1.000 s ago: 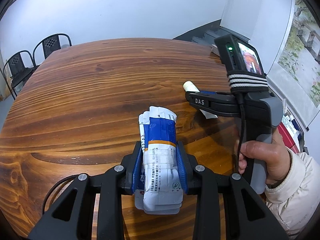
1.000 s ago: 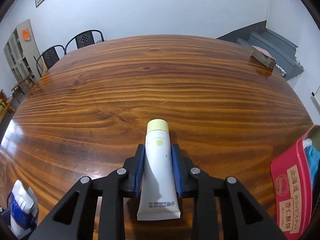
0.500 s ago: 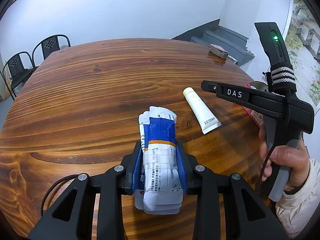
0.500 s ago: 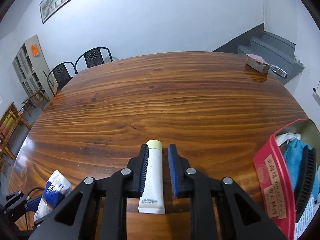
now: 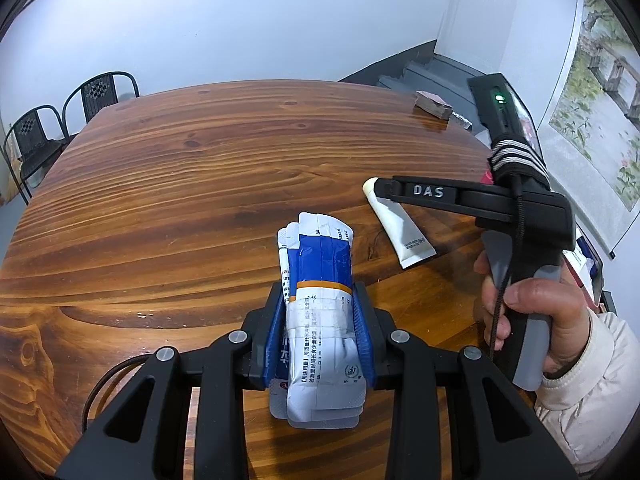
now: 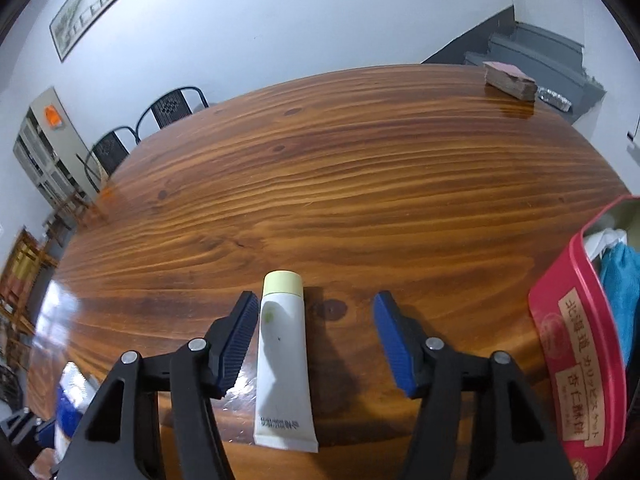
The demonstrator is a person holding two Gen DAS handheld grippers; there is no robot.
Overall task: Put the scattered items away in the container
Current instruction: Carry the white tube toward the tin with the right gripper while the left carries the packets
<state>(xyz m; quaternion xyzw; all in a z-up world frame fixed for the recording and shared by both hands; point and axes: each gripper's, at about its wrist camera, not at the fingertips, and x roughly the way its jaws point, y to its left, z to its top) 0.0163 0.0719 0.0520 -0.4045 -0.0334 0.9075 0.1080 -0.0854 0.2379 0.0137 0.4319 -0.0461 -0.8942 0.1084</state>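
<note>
- The left gripper (image 5: 319, 334) has its blue-padded jaws closed around a bundle of blue-and-white sachets (image 5: 320, 312), which are taped together and printed with Chinese text.
- The bundle sticks out forward past the pads and also hangs back behind them, over the wooden table (image 5: 192, 184).
- The right gripper (image 6: 316, 338) sits low over the table with its jaws spread wide; neither pad is gripping anything.
- A white tube with a pale yellow cap (image 6: 283, 360) lies flat on the table between those open jaws, cap pointing away from the camera.
- The tube rests close against the left-hand blue pad (image 6: 237, 340) and well apart from the other pad; whether it touches the near pad cannot be told.
- In the left wrist view the same tube (image 5: 400, 228) lies on the wood under the front of the right gripper, whose black finger bar reads "DAS", held by a hand (image 5: 532, 320) in a cream sleeve.
- A red container (image 6: 576, 344) with Japanese lettering stands at the right edge of the table, near the right gripper; blue cloth (image 6: 622, 280) and something white show inside it.
- A small brown block (image 6: 510, 80) sits at the far right corner of the table.
- Two black metal chairs (image 5: 60, 120) stand beyond the far left edge.
</note>
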